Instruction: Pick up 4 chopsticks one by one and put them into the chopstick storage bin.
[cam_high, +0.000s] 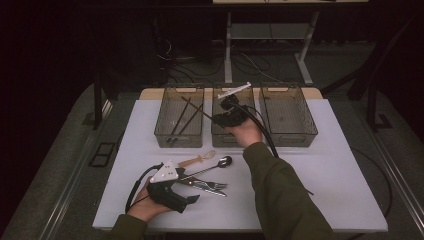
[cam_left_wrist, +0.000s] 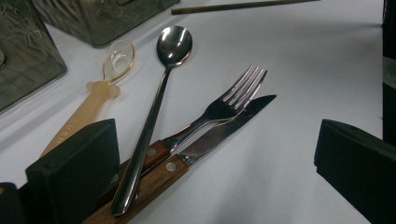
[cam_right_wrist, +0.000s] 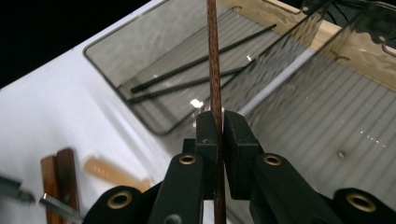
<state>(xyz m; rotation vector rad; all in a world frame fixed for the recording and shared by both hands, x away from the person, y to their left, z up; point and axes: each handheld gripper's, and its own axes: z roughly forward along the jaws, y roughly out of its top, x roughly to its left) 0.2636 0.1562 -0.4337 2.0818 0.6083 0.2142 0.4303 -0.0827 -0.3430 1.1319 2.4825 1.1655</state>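
My right gripper (cam_high: 226, 113) hangs over the middle clear bin (cam_high: 223, 139). In the right gripper view it (cam_right_wrist: 220, 122) is shut on a thin brown chopstick (cam_right_wrist: 214, 70). The stick (cam_high: 196, 108) slants up and left over the left bin (cam_high: 159, 125), where two black chopsticks (cam_right_wrist: 187, 77) lie on the floor. My left gripper (cam_high: 190, 194) rests low at the front left, jaws open. Between them (cam_left_wrist: 217, 140) lie a steel spoon (cam_left_wrist: 161, 88), a wood-handled fork (cam_left_wrist: 226, 103) and a wood-handled knife (cam_left_wrist: 229, 127), none gripped.
An amber translucent spoon (cam_left_wrist: 100, 91) lies just left of the steel one. A third clear bin (cam_high: 311, 125) stands at the back right. The white table (cam_high: 340, 190) has bare room at the right front. A cable (cam_high: 265, 135) trails from the right gripper.
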